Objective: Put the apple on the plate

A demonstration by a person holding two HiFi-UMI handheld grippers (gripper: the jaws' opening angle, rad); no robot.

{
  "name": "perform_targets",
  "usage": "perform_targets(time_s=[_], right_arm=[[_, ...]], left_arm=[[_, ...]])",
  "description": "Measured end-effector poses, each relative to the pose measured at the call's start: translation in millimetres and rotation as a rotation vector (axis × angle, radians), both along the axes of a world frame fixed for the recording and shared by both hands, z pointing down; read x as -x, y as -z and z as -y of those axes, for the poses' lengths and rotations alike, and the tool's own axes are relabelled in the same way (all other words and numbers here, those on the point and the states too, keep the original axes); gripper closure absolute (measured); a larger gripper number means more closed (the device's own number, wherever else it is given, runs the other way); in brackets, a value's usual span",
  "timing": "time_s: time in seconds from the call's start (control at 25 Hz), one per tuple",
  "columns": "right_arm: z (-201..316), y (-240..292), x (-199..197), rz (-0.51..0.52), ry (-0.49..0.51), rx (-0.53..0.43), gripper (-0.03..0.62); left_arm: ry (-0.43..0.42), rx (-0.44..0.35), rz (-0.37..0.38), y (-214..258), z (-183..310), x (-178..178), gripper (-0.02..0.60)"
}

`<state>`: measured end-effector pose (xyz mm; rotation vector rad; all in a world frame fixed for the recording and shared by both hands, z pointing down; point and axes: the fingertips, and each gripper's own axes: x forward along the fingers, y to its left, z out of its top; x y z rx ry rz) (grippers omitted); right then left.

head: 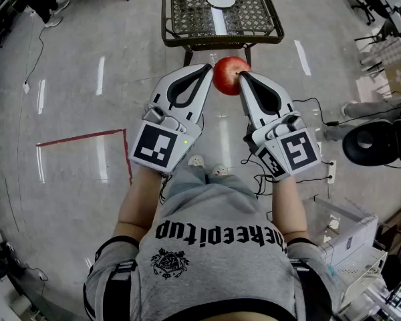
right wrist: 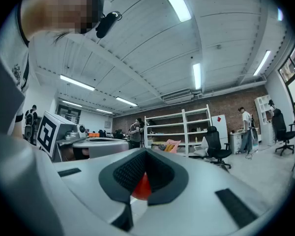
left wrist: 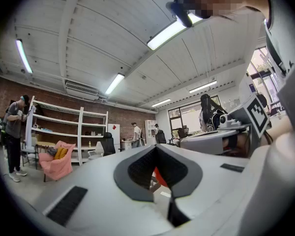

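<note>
Left tongs, right tongs closed, tips converging.

The person wears a grey T-shirt with black lettering and a black emblem on the front, and black-edged short sleeves. The left gripper and right gripper have smooth white shells with a teardrop-shaped opening lined in black ribbed pads. Each carries a cube with black-and-white square markers.
</note>
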<state>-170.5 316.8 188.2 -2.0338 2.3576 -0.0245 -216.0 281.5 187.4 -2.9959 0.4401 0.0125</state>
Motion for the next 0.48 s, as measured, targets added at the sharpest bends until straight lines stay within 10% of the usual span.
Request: perform_targets(time_s=[0.48], right_arm=[[19,-1,13,-0.008,-0.028,-0.009,0.583]], left_arm=[[-0.034,0.014,0.009,-3,18,12,0.563]])
